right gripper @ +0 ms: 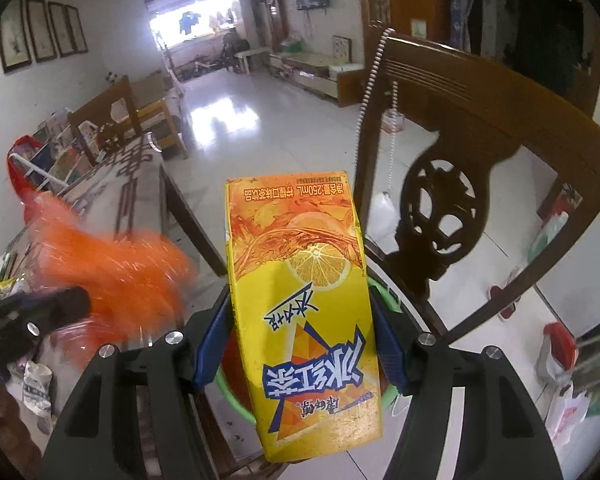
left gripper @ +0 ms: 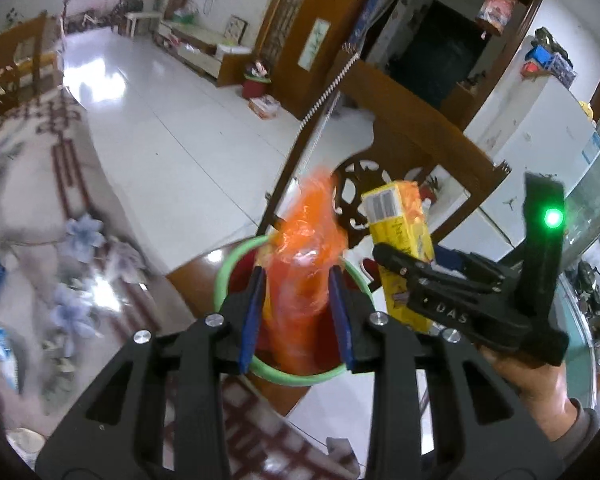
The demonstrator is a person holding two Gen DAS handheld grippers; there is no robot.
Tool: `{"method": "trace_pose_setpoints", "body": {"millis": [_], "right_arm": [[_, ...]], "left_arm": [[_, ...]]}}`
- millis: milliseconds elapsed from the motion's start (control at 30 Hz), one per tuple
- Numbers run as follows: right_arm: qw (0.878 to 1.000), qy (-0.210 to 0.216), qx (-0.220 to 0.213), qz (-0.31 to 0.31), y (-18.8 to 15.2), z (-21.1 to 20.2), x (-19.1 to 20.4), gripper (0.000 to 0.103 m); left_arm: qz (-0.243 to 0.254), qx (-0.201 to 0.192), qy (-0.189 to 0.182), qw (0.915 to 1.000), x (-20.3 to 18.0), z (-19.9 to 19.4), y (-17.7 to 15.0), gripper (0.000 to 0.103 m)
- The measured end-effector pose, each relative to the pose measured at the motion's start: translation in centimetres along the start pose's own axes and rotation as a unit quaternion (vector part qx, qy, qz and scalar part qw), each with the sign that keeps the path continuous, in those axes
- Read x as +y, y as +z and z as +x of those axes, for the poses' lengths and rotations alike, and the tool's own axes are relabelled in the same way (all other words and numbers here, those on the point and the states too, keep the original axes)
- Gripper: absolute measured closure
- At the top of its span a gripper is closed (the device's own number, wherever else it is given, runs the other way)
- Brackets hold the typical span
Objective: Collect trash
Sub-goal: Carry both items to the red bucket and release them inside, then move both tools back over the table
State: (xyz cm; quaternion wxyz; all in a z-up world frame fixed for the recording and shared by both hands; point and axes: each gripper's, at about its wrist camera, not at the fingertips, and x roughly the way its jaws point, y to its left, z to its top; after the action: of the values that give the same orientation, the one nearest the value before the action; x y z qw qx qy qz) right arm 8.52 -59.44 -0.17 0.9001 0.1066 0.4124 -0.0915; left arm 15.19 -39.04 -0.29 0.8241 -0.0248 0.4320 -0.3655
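Tiled living room behind; left claw [left gripper: 298, 312] pinches orange plastic bag [left gripper: 306, 240] over green-rimmed bin [left gripper: 228, 268], right claw [right gripper: 300, 336] pinches yellow tea carton [right gripper: 304, 300] just above it—centre both before releasing.

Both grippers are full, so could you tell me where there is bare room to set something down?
The tiled floor between table and wooden chair is bare. The table's middle looks free; its near edge is cluttered. The orange bag crowds the green-rimmed bin.
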Motion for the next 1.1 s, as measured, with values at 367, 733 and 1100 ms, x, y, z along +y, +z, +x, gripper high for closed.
{"method": "trace_pose_setpoints", "body": {"millis": [367, 733, 1100], "right_arm": [[1.0, 0.004, 0.018, -0.002, 0.5, 2.0, -0.4, 0.04], [1.0, -0.023, -0.002, -0.022, 0.8, 1.8, 1.2, 0.007], [0.998, -0.017, -0.014, -0.057, -0.6, 0.0, 6.4, 0.007]], "left_arm": [[-0.008, 0.006, 0.0, 1.0, -0.5, 1.8, 0.3, 0.069], [-0.017, -0.039, 0.07, 0.9966, 2.6, -2.7, 0.0, 0.007], [-0.039, -0.067, 0.123, 0.9895, 6.2, -9.3, -2.8, 0.006]]}}
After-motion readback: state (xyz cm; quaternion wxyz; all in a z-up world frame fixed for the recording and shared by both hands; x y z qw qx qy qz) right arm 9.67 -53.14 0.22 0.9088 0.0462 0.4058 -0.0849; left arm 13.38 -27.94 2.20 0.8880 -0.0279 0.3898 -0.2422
